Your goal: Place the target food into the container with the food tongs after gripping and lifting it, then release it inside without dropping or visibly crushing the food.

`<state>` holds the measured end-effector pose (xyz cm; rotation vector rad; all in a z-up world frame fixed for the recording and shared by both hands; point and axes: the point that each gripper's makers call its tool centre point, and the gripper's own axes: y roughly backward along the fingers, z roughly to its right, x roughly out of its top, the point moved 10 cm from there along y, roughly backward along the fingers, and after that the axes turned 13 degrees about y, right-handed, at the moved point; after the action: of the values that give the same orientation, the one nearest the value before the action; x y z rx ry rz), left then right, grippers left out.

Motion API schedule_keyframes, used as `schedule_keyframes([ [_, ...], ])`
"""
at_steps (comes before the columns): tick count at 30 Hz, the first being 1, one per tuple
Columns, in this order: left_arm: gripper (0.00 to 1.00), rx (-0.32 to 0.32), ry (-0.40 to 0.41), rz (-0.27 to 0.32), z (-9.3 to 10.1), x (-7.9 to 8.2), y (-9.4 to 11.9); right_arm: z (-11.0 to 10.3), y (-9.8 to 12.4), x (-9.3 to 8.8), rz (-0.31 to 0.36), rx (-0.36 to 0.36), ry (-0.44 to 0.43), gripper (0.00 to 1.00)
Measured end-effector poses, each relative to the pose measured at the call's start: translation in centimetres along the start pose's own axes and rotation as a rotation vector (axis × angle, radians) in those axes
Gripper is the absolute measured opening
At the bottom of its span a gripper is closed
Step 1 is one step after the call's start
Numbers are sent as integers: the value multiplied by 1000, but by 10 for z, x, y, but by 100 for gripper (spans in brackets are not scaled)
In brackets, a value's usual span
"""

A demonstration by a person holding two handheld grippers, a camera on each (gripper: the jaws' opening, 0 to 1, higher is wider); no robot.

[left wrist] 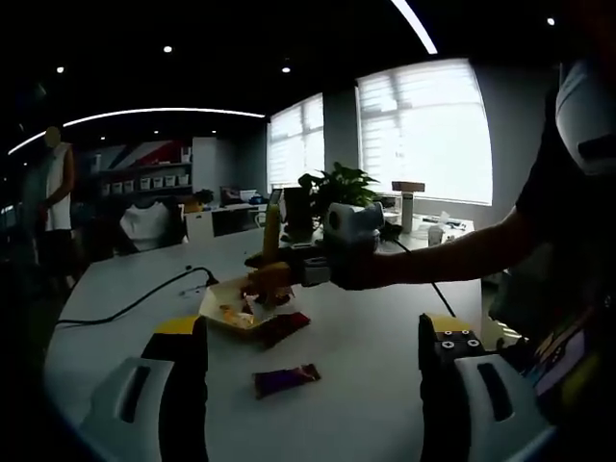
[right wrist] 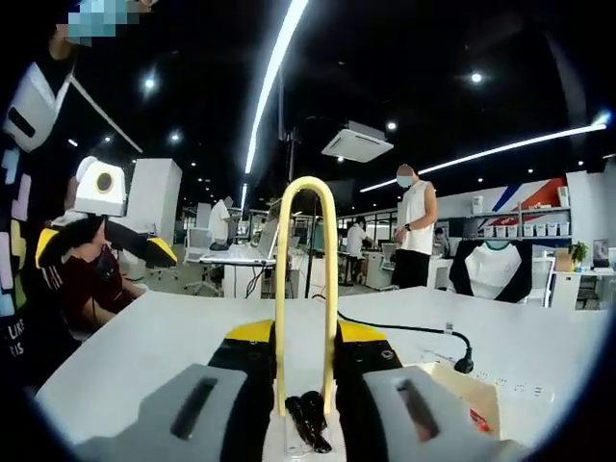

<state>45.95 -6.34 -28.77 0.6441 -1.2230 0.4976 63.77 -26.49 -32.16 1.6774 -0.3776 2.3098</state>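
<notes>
In the left gripper view, my right gripper (left wrist: 289,269) reaches in from the right, shut on yellow food tongs (left wrist: 272,231) that stick up above a shallow paper container (left wrist: 219,310) holding bits of food. Something brownish (left wrist: 268,280) sits at the tongs' lower end; I cannot tell whether it is gripped. Dark food wrappers lie on the white table, one (left wrist: 286,378) in front of the container and one (left wrist: 285,327) at its edge. My left gripper (left wrist: 313,361) is open, low over the table. In the right gripper view, my right gripper (right wrist: 305,361) clamps the tongs (right wrist: 305,279); the container (right wrist: 474,395) lies lower right.
A black cable (left wrist: 144,299) runs across the table (left wrist: 366,337) toward the container. A potted plant (left wrist: 337,188) and boxes stand at the far edge. A person (right wrist: 414,236) stands beyond the table. The left gripper (right wrist: 104,248) hovers at the left of the right gripper view.
</notes>
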Motion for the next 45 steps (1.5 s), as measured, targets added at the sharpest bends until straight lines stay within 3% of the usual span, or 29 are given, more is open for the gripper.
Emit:
schedule_keyframes([
  [1, 96, 0, -1, 3, 0, 1, 1, 6, -1, 2, 38, -20, -48, 18],
  [5, 96, 4, 2, 12, -2, 2, 2, 27, -3, 1, -41, -35, 23, 18],
  [10, 96, 9, 1, 7, -2, 1, 5, 59, -10, -3, -52, -65, 15, 18],
  [22, 96, 2, 6, 8, -2, 0, 3, 87, -28, 1, -51, -96, 23, 18],
  [23, 96, 4, 6, 8, -2, 0, 3, 90, -30, -2, -47, -107, 45, 18],
  [32, 96, 12, 9, 3, -4, -1, 5, 116, -39, -33, -92, -204, -44, 18],
  [35, 96, 15, 14, 7, -5, -2, 5, 126, -44, -43, -118, -217, -37, 18],
  [45, 96, 21, 20, 5, -8, -3, 1, 124, -52, -61, -154, -264, -82, 18],
])
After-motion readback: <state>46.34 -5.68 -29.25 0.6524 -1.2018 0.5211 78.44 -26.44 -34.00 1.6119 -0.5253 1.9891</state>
